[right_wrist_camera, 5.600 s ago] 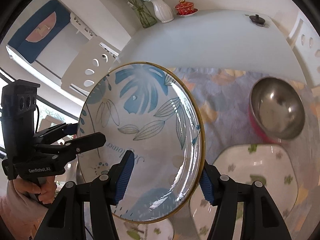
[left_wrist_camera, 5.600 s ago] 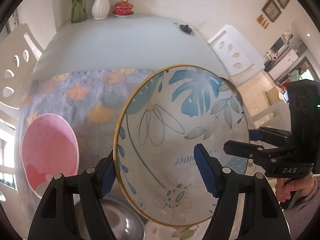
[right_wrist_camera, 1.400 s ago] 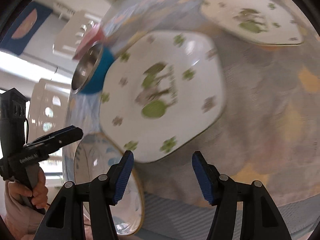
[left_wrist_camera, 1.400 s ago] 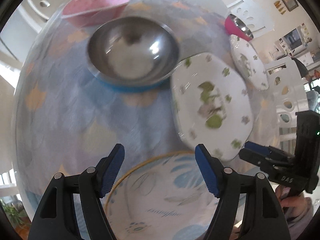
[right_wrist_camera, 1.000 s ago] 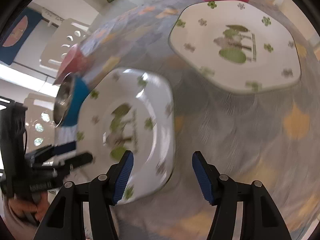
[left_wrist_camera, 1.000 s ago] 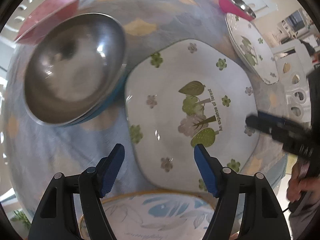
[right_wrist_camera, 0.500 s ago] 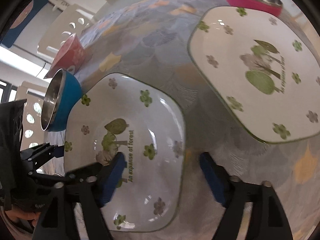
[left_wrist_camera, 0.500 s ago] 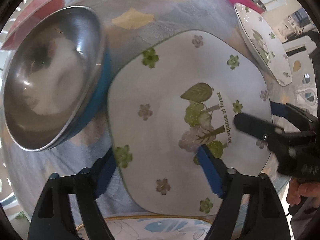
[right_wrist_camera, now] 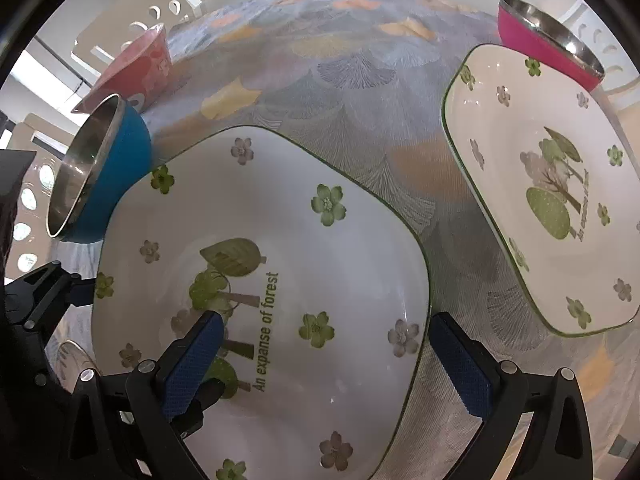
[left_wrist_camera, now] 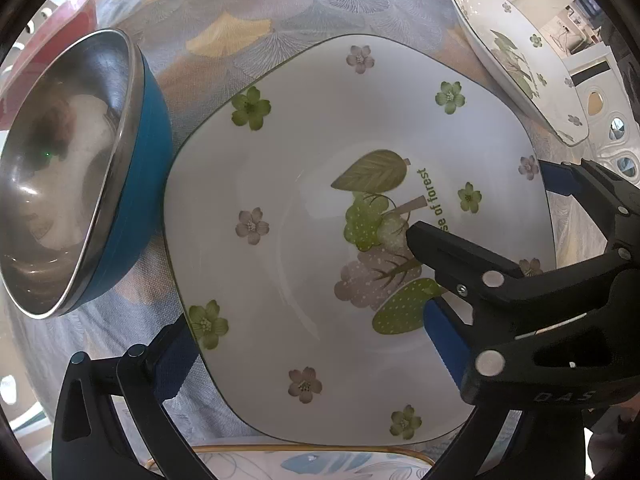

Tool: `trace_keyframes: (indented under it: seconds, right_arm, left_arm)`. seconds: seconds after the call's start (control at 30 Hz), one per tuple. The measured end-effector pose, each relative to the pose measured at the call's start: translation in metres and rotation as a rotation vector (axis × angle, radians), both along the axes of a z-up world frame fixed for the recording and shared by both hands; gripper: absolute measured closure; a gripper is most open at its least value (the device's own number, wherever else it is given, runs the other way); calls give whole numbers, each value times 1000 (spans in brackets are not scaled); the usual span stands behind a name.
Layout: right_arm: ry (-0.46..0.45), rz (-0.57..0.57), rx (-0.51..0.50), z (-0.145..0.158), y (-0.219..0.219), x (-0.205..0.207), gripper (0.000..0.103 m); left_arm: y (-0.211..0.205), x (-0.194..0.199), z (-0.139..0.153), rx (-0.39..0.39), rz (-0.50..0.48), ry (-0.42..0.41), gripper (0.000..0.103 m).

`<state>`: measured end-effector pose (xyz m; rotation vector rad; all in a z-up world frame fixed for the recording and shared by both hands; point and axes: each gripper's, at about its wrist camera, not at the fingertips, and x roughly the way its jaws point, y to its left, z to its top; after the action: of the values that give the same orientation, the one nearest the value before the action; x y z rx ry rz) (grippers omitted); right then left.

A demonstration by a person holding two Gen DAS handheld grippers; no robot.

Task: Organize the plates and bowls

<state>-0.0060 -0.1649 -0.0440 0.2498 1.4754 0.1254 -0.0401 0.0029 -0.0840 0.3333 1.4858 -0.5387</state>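
A white plate with green flowers and a forest print (left_wrist_camera: 320,200) (right_wrist_camera: 280,240) lies flat on the patterned tablecloth. My left gripper (left_wrist_camera: 308,350) points down over its left rim, one finger outside the edge and the other over the plate. Its jaws are opening and the pads do not press the rim. My right gripper (right_wrist_camera: 326,362) (left_wrist_camera: 486,208) straddles the plate's right rim the same way, jaws opening, pads clear of it. A second matching plate (right_wrist_camera: 560,208) (left_wrist_camera: 516,60) lies to the right.
A blue steel bowl (left_wrist_camera: 72,168) (right_wrist_camera: 100,176) stands against the plate's left side, with a pink bowl (right_wrist_camera: 136,64) behind it. A magenta steel bowl (right_wrist_camera: 548,52) stands behind the second plate. A gold-rimmed blue-leaf plate (left_wrist_camera: 312,460) lies at the near edge. White chairs surround the table.
Both grippers have let go of the blue-leaf plate, which now lies at the near edge. They have moved over the white flower plate and sunk toward it with jaws wider.
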Motion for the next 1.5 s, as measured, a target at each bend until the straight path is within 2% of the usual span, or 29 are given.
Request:
trace_keyframes:
  seconds: [0.2,0.53,0.63,0.67,0.7,0.77,0.8,0.87,1.03,1.1,1.17,1.27,1.4,1.5]
  right_arm:
    - [2,17,-30,-2,3,8,0]
    - [-1,17,-25,-4,13,15,0]
    - [-14,9,0,-1,4,7,4]
    - [-20,4,6,1,0,3,11]
    - [-28,5,4,3,-4,2,22]
    - [-46,7,-11,6,-12,-1,40]
    - [-49,7,-4,7,-16,-2,44]
    - [-66,34,13,9,-20,-4,47]
    - [-121,92,71,10,-14,-5,49]
    - [-134,46,109,9,-18,-5,50]
    - [-141,-44,207,7,-32,-9,52]
    - [-141,-135,302,5,-47,-16,53]
    - [-172,-133,301,15,-51,-22,53]
    - [-192,-168,331,23,-57,-29,53]
  left_arm:
    - [-2,-3,1,-3,-3,-11,0]
    - [-1,-3,2,-3,-3,-15,0]
    - [-1,-5,11,-14,-3,-63,13]
    - [1,-4,11,-17,11,-60,18]
    - [5,-2,11,-29,36,-55,22]
    - [15,5,14,-47,91,-60,41]
    - [20,8,14,-60,123,-52,46]
    - [28,18,12,-101,173,-34,53]
    - [19,27,9,-115,129,-42,54]
    - [18,29,10,-133,140,-26,55]
    - [19,31,12,-164,148,-20,55]
    - [14,36,22,-190,138,-28,55]
    - [3,35,31,-211,75,-53,55]
    - [-3,37,38,-230,63,-57,55]
